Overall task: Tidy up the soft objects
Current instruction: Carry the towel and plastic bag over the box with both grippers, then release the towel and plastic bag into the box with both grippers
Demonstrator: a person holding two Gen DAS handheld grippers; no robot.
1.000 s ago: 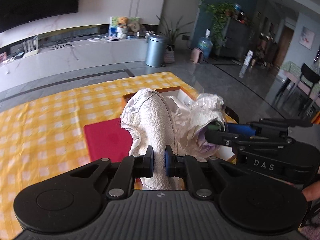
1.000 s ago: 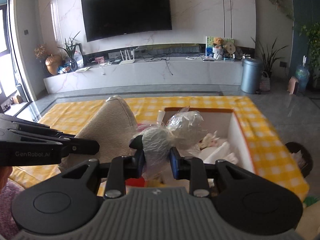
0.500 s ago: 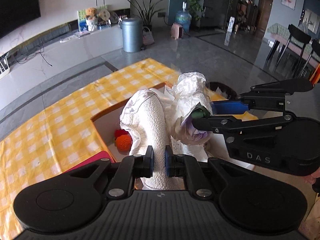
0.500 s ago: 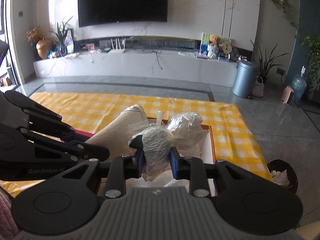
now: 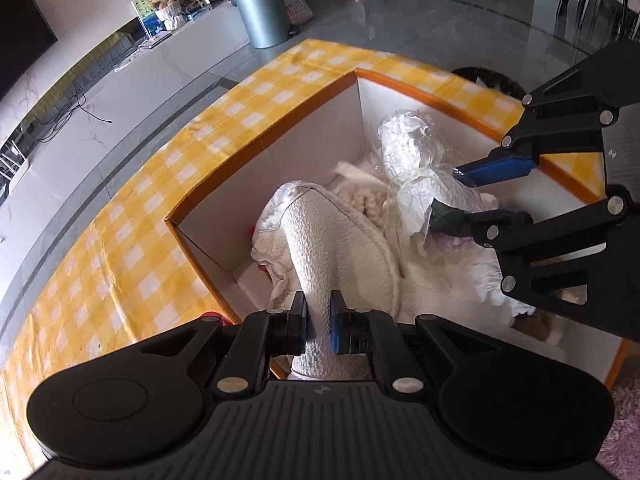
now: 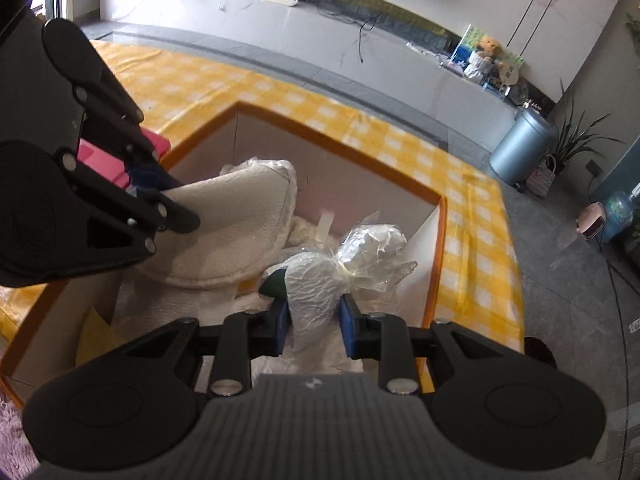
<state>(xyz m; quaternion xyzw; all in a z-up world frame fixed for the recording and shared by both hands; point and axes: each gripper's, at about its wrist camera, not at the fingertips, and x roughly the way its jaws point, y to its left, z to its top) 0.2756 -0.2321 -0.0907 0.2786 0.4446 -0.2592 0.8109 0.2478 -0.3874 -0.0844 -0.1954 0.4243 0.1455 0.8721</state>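
My left gripper is shut on a cream fleecy soft pad and holds it inside the orange-rimmed white box. The pad also shows in the right wrist view. My right gripper is shut on a clear plastic bag of white stuffing, which hangs over the box's right half; the bag also shows in the left wrist view. The right gripper shows in the left wrist view, just right of the pad. Other white soft items lie in the box beneath.
The box stands on a table with a yellow checked cloth. A red mat lies left of the box. A grey bin, a long white bench and a dark basket on the floor lie beyond.
Both grippers have tipped downward and dropped toward the box, carrying the pad and the bag from above the table into the box opening. Both stay shut on their loads.
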